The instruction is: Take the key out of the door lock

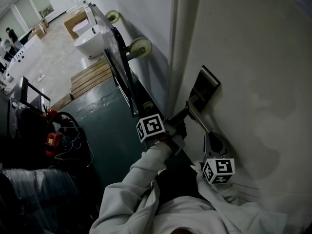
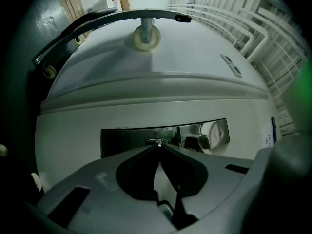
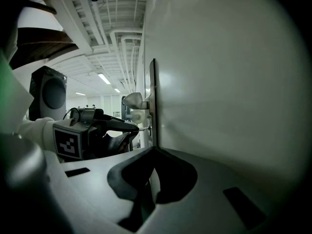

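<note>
Pinching the key (image 3: 144, 128) in the lock plate (image 2: 126, 141) is the left gripper (image 2: 157, 146), jaws clamped; the right gripper (image 3: 153, 151) is closed, empty.

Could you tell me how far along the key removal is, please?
Done: the left gripper is at the lock plate, jaws shut on the key. In hand: that grip. Left: pulling the key out; it is not yet clear of the plate. The right gripper is shut and empty.

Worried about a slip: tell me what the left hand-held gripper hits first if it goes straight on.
The lock plate, probably: the left hand-held gripper is shut on the key, which sits in that plate straight ahead.
</note>
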